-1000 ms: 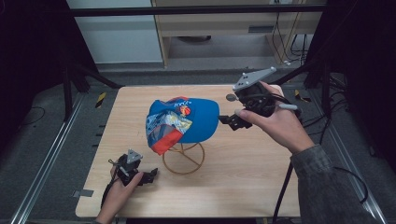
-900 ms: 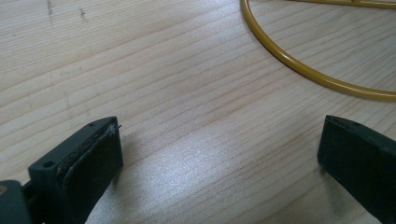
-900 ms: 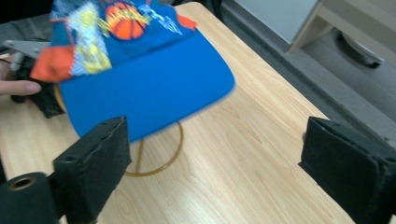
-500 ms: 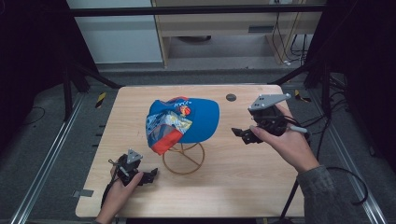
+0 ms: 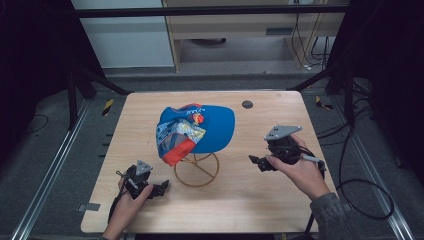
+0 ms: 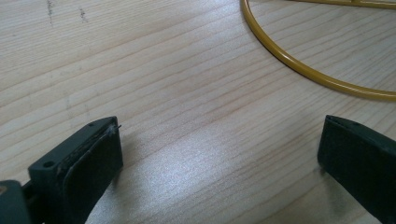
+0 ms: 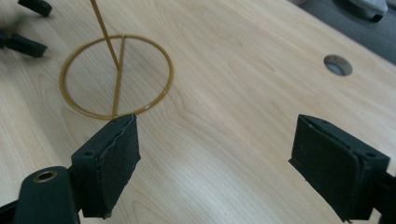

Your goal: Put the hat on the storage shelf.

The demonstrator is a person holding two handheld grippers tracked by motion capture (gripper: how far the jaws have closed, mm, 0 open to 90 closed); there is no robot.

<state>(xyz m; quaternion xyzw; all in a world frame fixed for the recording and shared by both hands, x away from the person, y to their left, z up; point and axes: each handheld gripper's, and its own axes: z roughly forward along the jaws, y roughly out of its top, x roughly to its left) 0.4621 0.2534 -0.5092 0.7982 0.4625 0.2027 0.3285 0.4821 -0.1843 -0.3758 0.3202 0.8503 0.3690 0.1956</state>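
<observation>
A blue cap [image 5: 200, 131] with a printed, red-edged brim sits on a yellow wire stand [image 5: 196, 169] in the middle of the wooden table [image 5: 260, 210]. My left gripper [image 5: 159, 189] rests low at the front left, just left of the stand's ring base [image 6: 322, 79]; it is open with bare wood between its jaws. My right gripper [image 5: 256, 162] hovers to the right of the stand, open and holding nothing. The right gripper view looks past its jaws to the ring base [image 7: 116, 77] and upright rod.
A round grommet hole [image 5: 247, 104] lies near the table's back edge, also visible as the grommet hole [image 7: 337, 65]. Cables trail off the right side. Metal rails run along both sides and shelving stands behind.
My right gripper has drawn back from the cap toward the front right of the table and dropped lower. The cap stays on the stand. The left gripper has not moved.
</observation>
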